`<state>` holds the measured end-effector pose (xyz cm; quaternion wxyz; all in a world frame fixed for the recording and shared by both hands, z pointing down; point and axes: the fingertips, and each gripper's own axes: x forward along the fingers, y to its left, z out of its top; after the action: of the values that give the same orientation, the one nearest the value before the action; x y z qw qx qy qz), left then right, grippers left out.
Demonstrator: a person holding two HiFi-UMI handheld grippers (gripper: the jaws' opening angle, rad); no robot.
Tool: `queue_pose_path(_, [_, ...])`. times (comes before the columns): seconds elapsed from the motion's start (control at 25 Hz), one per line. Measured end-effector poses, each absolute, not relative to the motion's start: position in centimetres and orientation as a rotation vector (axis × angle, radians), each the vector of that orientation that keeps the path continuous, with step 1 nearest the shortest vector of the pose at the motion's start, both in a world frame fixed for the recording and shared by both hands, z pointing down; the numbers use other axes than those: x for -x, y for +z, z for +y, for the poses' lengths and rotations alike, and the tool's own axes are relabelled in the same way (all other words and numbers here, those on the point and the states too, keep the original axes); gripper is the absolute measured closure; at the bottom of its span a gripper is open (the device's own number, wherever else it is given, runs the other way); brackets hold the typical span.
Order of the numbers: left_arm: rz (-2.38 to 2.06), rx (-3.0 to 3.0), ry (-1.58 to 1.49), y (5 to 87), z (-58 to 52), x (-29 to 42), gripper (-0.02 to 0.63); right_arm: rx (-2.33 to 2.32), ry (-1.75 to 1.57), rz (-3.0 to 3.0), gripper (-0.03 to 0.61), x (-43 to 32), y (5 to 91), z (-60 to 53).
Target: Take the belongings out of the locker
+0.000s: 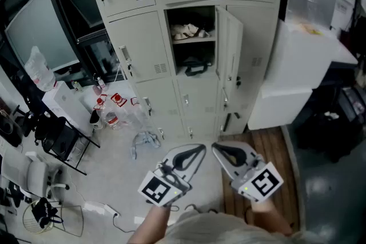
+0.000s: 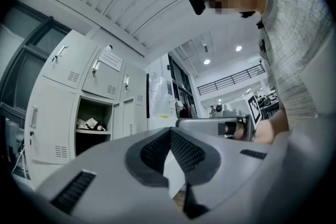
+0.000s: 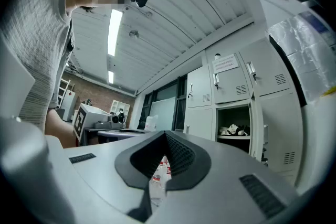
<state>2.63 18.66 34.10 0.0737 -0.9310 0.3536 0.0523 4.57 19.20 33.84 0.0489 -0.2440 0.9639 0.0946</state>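
Note:
The open locker is in the middle column of the white locker bank, its door swung to the right. On its upper shelf lie crumpled white and dark belongings. Below the shelf sits a black item. Both grippers hang low, well short of the locker. My left gripper and right gripper are side by side, jaws shut, holding nothing. The left gripper view has the left gripper with the shelf belongings far left. In the right gripper view the right gripper has the same belongings to its right.
Water bottles with red labels stand on the floor left of the lockers, and a grey strap lies near them. A black chair is at the left. A large white box stands right of the lockers. Wooden boards lie under the right gripper.

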Motion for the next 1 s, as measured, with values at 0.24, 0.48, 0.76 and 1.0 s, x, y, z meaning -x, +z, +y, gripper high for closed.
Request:
queue_pose_path(0.24, [1.053,2.798,0.145,34.1,18.5,-3.6,0.611,0.721,0.304,2.953,0.578,-5.3,33.8,19.0])
queue_pose_path(0.48, [1.073,2.800,0.143,34.7,17.9,-3.2,0.611,0.684,0.296,2.951,0.578,-4.6,34.0,18.3])
queue_pose_path(0.76, [1.086,2.808,0.176,35.0,14.4,-1.0,0.611,0.695,0.281,2.972,0.578,-2.6,34.7,15.0])
queue_pose_path(1.0, [1.025,2.830,0.178,35.4,9.1,0.8,0.611,0.759,0.289,2.964,0.578,-0.7,34.7,9.8])
